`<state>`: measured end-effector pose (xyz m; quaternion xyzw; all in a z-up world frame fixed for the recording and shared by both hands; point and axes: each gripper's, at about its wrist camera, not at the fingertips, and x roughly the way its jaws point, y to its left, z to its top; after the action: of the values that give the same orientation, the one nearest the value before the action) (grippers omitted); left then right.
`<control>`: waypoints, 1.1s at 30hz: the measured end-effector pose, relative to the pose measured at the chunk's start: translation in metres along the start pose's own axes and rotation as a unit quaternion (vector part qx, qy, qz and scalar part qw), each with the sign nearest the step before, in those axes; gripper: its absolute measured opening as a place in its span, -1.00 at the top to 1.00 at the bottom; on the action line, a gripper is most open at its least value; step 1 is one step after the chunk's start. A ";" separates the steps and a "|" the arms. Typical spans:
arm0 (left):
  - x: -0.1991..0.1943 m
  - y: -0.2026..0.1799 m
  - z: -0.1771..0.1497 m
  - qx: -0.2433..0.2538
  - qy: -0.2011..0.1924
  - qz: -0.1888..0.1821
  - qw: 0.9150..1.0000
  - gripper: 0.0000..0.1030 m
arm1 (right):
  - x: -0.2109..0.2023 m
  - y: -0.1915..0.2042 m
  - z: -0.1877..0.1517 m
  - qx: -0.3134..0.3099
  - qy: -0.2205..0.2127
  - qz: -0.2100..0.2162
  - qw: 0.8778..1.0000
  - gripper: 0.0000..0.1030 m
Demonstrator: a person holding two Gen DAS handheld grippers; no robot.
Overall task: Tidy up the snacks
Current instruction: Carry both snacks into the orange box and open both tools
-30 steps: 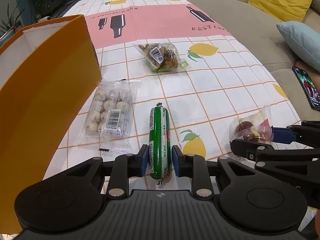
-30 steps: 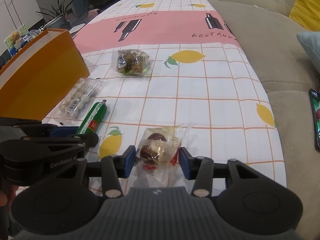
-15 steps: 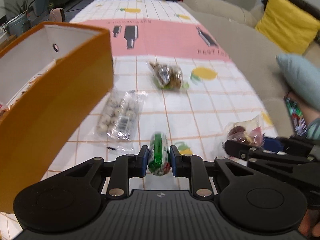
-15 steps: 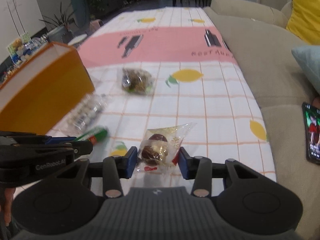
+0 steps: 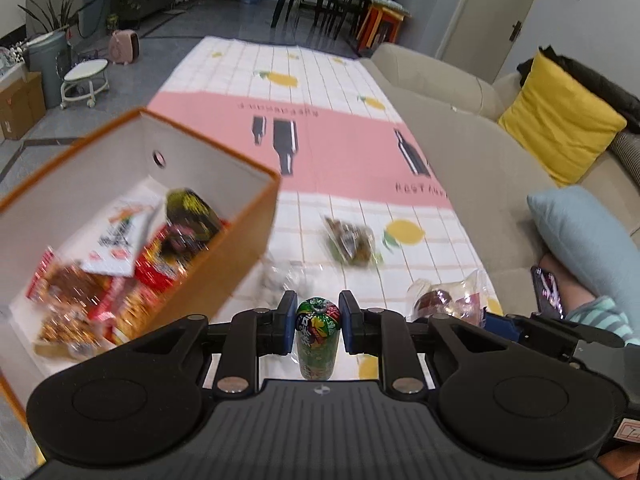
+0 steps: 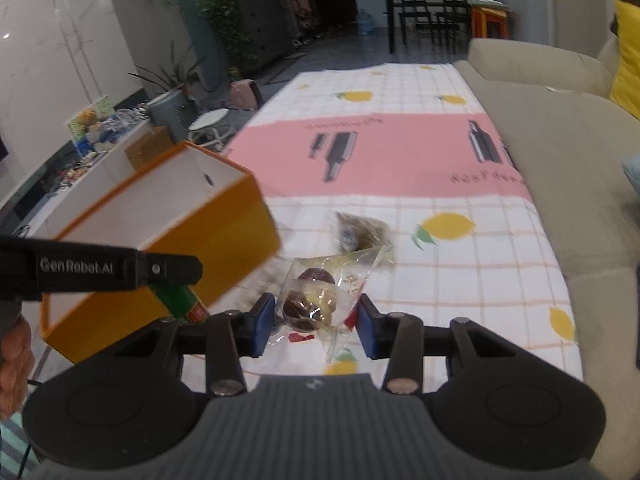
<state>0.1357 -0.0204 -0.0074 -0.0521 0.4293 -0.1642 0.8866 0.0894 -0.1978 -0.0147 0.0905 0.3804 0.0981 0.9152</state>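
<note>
My left gripper (image 5: 318, 326) is shut on a green sausage stick (image 5: 317, 332) and holds it in the air, right of the open orange box (image 5: 236, 264). The box holds several snack packs (image 5: 120, 256). My right gripper (image 6: 316, 326) is shut on a clear bag of dark dates (image 6: 320, 300), lifted off the table. The sausage (image 6: 180, 300) and the left gripper's finger (image 6: 120, 270) show in the right wrist view, in front of the orange box (image 6: 224, 240). A bag of brown snacks (image 5: 352, 242) lies on the tablecloth, also seen in the right wrist view (image 6: 362, 232).
The lemon-print tablecloth (image 5: 328, 148) covers a long table. A beige sofa (image 5: 460, 152) runs along its right side with a yellow cushion (image 5: 560, 120) and a blue cushion (image 5: 580, 236). A clear pack (image 5: 280, 276) lies blurred beside the box.
Both grippers have risen off the table with their snacks. The left one has lifted the sausage high enough to look into the orange box. The right one carries the date bag upward.
</note>
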 end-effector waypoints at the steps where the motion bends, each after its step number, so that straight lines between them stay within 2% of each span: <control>1: -0.004 0.003 0.004 0.002 -0.004 0.001 1.000 0.53 | 0.000 0.005 0.004 -0.002 -0.002 0.006 1.000 0.20; 12: -0.043 0.060 0.055 0.000 -0.039 0.046 0.998 0.53 | 0.014 0.069 0.052 -0.067 -0.023 0.067 0.995 0.20; 18: -0.044 0.087 0.073 0.000 -0.040 0.071 0.997 0.53 | 0.035 0.109 0.076 -0.118 -0.029 0.091 0.988 0.20; 26: -0.014 0.120 0.078 0.004 -0.003 0.100 0.995 0.54 | 0.075 0.148 0.089 -0.198 -0.018 0.089 0.976 0.20; 33: 0.022 0.143 0.064 0.002 0.048 0.124 0.991 0.54 | 0.120 0.167 0.082 -0.270 0.019 0.070 0.960 0.20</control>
<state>0.2335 0.1034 -0.0171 0.0118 0.4746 -0.0563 0.8783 0.2124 -0.0146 0.0010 -0.1357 0.3498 0.2633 0.8888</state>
